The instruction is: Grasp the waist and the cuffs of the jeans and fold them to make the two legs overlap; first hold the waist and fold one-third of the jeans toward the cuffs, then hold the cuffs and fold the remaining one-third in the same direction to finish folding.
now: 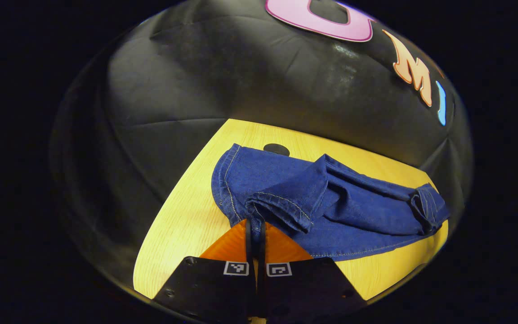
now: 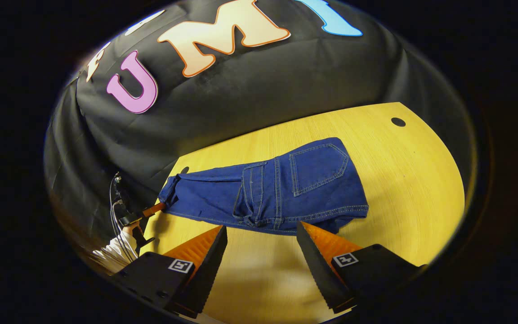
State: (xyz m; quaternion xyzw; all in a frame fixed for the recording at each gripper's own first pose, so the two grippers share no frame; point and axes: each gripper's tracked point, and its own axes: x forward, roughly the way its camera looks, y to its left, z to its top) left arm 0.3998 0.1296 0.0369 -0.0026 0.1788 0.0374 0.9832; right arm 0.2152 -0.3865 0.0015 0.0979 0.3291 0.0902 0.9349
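In the left gripper view, the left gripper [image 1: 255, 229] has its two fingers pressed together on a hemmed edge of the jeans [image 1: 331, 202], apparently a cuff, at the near end of the garment. In the right gripper view, the right gripper [image 2: 261, 238] hangs with its fingers spread wide and nothing between them, just short of the jeans' waist end [image 2: 322, 180], where a back pocket faces up. The jeans lie across the wooden table [image 2: 412, 180], the legs seemingly already overlapped, with part of the fabric folded back over itself. Judging by this, the folding in thirds is under way but unfinished; the cuff end is yet to be laid over. Beyond, the booth's black wall [image 1: 241, 76] closes the scene.
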